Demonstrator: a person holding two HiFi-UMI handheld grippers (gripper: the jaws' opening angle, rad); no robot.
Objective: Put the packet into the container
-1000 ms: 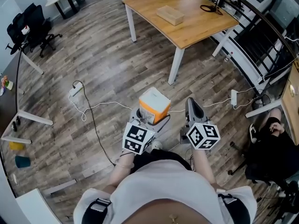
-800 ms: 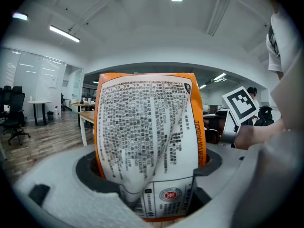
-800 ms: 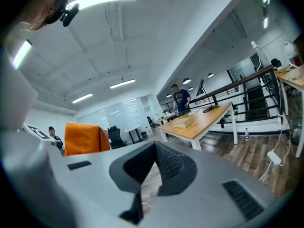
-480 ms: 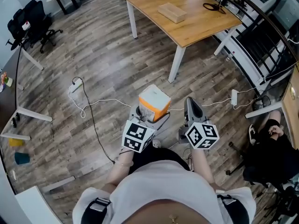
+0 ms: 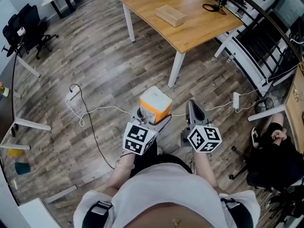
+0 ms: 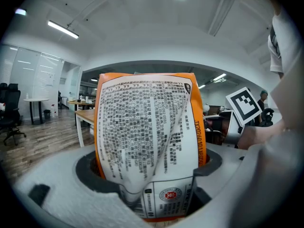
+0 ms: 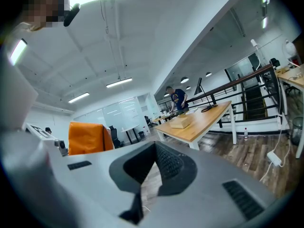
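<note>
An orange and white packet (image 5: 155, 104) stands upright between the jaws of my left gripper (image 5: 153, 115), which is shut on it above the wooden floor. In the left gripper view the packet (image 6: 147, 146) fills the middle, its printed white side facing the camera. My right gripper (image 5: 194, 109) is level beside it, shut and with nothing in it; its own view shows the pads (image 7: 166, 163) meeting. A shallow tan box (image 5: 170, 15), the container, sits on the wooden table (image 5: 199, 32) well ahead; the box (image 7: 180, 122) also appears in the right gripper view.
White cables and a power strip (image 5: 73, 93) trail over the floor to the left, and another strip (image 5: 236, 100) lies to the right. Black office chairs (image 5: 23, 27) stand far left. A person in black (image 5: 275, 151) sits at the right by a railing (image 5: 266, 37).
Both grippers have moved a little forward over the floor toward the table, the packet still clamped in the left one. The right gripper's jaws are unchanged.
</note>
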